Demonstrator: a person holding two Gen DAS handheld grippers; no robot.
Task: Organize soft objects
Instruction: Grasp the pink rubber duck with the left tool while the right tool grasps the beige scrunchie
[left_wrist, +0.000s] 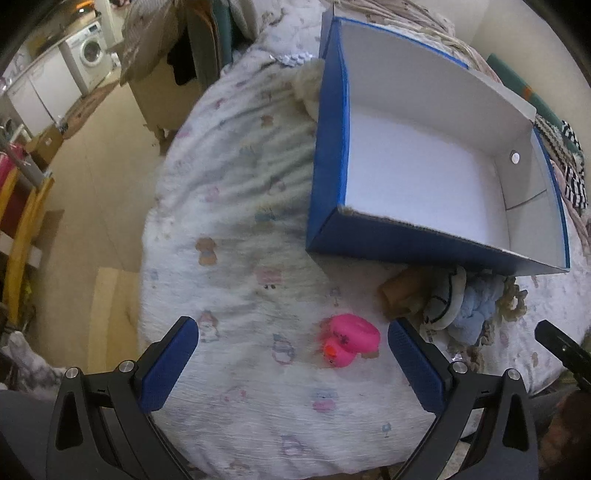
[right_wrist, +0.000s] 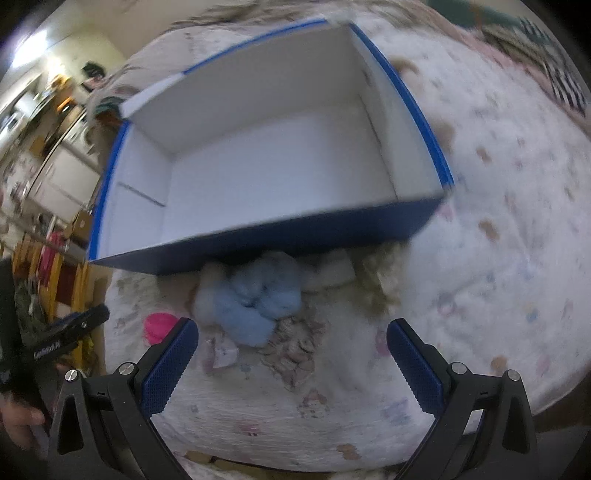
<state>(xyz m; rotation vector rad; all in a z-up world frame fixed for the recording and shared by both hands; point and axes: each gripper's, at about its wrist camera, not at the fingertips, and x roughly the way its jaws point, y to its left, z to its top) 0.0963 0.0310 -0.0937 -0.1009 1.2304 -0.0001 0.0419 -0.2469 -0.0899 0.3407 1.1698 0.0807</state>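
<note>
On a bed spread with a white, cartoon-printed quilt (left_wrist: 236, 229) sits a blue cardboard box (left_wrist: 328, 177) with a white inside, open at the top and holding nothing that shows. Just in front of its near wall lies a small heap of soft things: a light blue plush toy (right_wrist: 255, 299) in the middle, a white soft toy with dark lines (left_wrist: 447, 299) against its left side, a tan piece (left_wrist: 399, 291) further left, and a beige crocheted cloth (right_wrist: 295, 347) spread under and to the right of them. A pink rubber duck (left_wrist: 349, 339) lies on the quilt a little left of the heap, apart from it.

The left gripper (left_wrist: 293, 365) hangs over the near edge of the bed with its blue-padded fingers spread wide and nothing between them; the duck lies beyond the tips, nearer the right finger. The right gripper (right_wrist: 291, 365) is likewise wide open and holds nothing, pointed at the blue plush toy, which lies just beyond its fingertips. A washing machine (left_wrist: 90, 50) stands in the far left of the room.
</note>
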